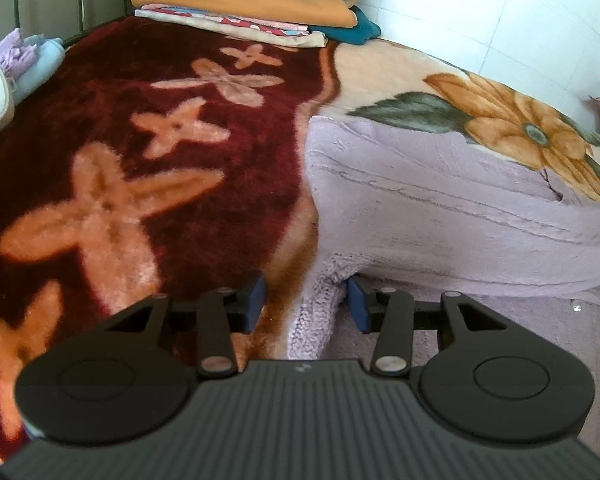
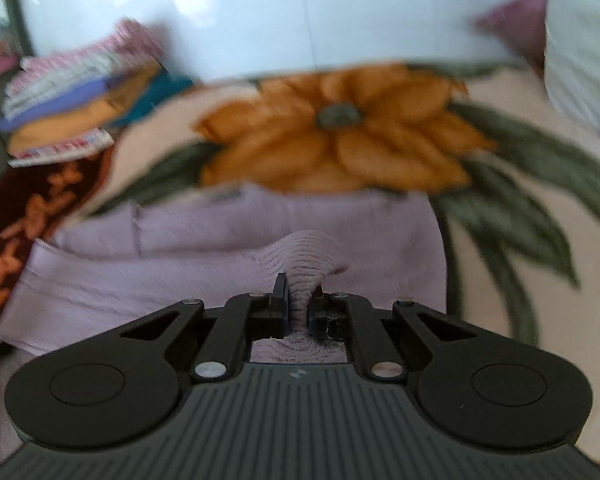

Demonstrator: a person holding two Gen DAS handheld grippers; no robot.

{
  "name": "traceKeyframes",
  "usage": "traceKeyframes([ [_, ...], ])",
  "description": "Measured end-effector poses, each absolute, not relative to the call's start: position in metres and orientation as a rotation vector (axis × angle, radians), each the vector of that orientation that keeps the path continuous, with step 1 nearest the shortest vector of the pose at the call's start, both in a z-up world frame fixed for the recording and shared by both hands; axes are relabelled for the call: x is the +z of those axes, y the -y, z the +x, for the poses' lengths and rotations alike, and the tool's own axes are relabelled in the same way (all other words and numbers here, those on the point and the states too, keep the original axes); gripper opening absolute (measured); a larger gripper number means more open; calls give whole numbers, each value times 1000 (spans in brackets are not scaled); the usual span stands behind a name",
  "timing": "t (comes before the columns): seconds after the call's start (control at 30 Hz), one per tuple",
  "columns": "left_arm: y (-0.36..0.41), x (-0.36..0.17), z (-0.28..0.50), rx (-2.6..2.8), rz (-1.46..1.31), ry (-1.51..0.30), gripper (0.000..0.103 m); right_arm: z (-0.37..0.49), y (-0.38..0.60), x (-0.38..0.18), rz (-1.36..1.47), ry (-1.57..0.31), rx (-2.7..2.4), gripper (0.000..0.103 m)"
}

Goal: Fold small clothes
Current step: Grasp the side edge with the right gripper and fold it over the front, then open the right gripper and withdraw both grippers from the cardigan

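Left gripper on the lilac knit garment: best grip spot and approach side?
Grip the ribbed cuff of the lilac knit garment, where it narrows into a thin strip between the open left gripper. Come from the near edge, along the floral blanket. The right gripper already pinches the other ribbed end.

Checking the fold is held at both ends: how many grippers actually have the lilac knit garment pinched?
1. The right gripper is shut on a ribbed cuff of the lilac knit garment. The left gripper stands open around another ribbed cuff, its pads not pressing.
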State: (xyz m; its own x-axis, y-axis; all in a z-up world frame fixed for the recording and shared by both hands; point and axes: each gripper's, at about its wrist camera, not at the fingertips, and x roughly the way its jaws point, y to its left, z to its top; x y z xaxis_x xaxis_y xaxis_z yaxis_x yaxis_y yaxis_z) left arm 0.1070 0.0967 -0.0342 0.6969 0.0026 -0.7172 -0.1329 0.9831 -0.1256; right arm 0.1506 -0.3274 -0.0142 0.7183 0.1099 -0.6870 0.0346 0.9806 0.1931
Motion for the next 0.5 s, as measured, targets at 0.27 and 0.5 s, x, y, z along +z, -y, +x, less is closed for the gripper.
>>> traceKeyframes([
  [0.27,-95,-15,94,20,-216,-785,46,141,331,-37,255,-785,31,24],
  [0.5,-84,-3,89,-28,-213,-752,46,112,343,-8,296,-708,74,41],
])
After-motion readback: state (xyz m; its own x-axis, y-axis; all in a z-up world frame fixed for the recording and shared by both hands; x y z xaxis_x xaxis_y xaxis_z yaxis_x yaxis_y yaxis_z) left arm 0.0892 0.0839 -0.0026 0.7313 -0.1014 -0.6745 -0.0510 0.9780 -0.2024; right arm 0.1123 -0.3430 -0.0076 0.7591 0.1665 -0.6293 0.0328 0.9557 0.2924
